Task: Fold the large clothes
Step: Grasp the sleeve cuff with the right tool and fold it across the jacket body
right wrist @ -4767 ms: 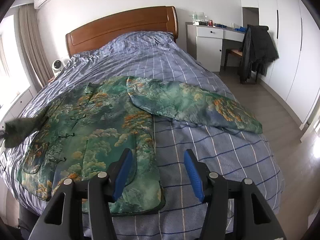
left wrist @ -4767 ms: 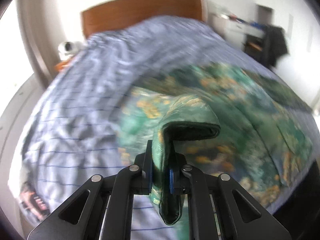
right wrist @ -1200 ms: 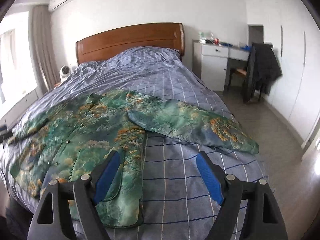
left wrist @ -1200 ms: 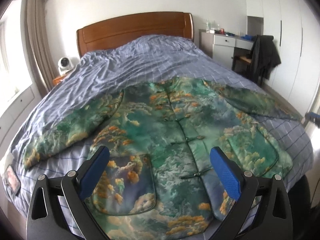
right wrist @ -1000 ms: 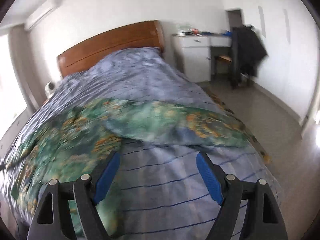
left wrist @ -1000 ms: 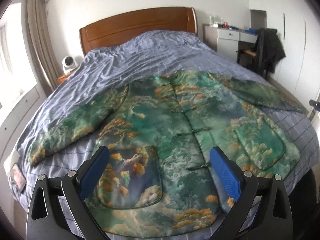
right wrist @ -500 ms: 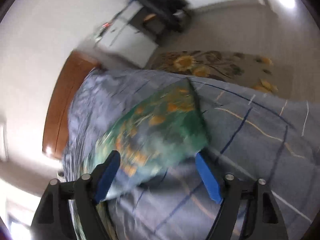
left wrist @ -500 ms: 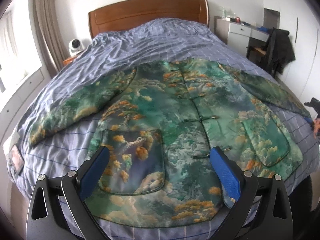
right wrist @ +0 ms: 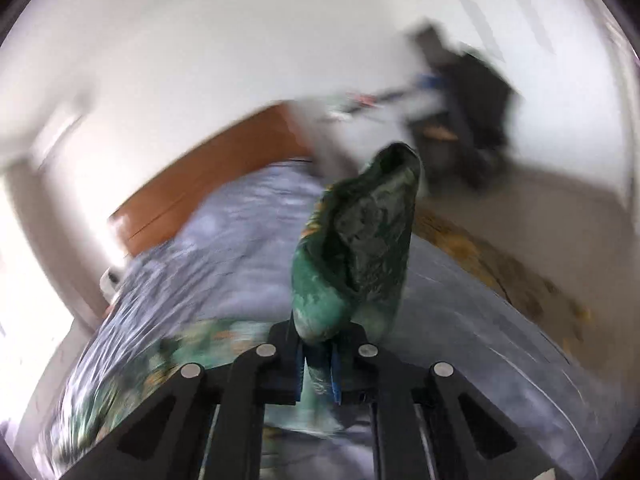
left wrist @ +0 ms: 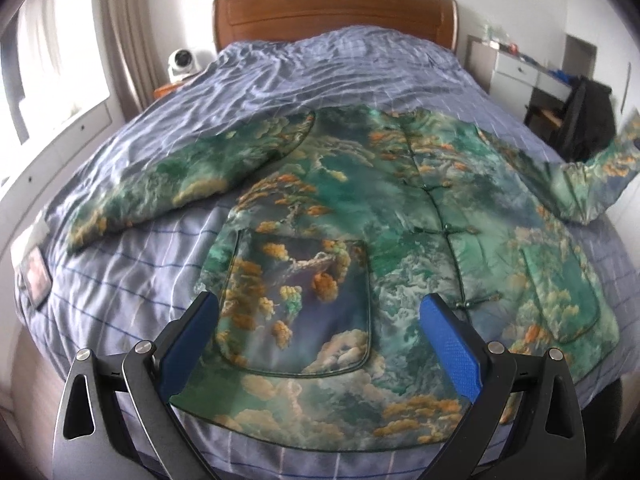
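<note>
My right gripper [right wrist: 316, 364] has just closed on the sleeve [right wrist: 356, 248] of the green jacket [left wrist: 360, 216] spread across the bed [left wrist: 120, 272], lifting it clear, while my left gripper [left wrist: 320, 344] hangs spread over the hem, headboard [left wrist: 332, 12] beyond.

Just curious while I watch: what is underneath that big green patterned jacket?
The jacket lies on a bed's blue checked cover, which shows all around it. The cover beneath it is hidden. One sleeve is lifted, clamped in the right gripper.

Jacket [left wrist: 360, 216] spread on bed [left wrist: 120, 280], headboard [left wrist: 332, 12] behind, desk [left wrist: 520, 68] right
</note>
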The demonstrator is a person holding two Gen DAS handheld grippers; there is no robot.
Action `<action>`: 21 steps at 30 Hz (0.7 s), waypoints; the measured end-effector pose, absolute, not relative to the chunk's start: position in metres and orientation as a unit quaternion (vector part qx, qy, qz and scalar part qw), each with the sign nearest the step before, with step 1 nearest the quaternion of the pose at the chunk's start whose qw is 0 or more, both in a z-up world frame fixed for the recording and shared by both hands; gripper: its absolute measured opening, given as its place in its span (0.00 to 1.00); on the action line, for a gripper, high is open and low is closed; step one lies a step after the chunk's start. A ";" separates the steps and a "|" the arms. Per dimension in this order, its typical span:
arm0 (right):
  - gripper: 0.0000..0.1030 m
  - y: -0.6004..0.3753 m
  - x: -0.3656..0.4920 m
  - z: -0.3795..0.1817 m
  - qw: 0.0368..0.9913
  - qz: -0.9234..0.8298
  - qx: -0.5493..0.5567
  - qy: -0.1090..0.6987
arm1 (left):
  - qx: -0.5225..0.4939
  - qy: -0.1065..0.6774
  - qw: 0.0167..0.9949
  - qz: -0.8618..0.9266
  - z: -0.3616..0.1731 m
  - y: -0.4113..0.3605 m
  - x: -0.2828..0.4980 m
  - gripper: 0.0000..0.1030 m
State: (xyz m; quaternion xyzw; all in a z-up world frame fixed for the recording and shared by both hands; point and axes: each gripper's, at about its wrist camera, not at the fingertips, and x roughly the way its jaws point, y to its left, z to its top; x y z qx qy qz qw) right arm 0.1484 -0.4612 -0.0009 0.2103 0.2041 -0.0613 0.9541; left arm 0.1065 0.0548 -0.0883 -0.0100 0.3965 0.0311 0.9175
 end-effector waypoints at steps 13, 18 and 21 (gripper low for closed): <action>0.10 -0.210 0.193 -0.081 0.924 0.143 0.019 0.353 | -0.033 0.407 0.913 0.022 -0.098 0.069 0.112 0.98; 0.36 -0.176 0.169 -0.127 0.899 0.158 -0.003 0.409 | -0.057 0.429 0.900 -0.046 -0.105 0.055 0.134 0.98; 0.63 -0.184 0.158 -0.140 0.885 0.177 0.016 0.429 | -0.070 0.448 0.885 -0.102 -0.108 0.036 0.150 0.98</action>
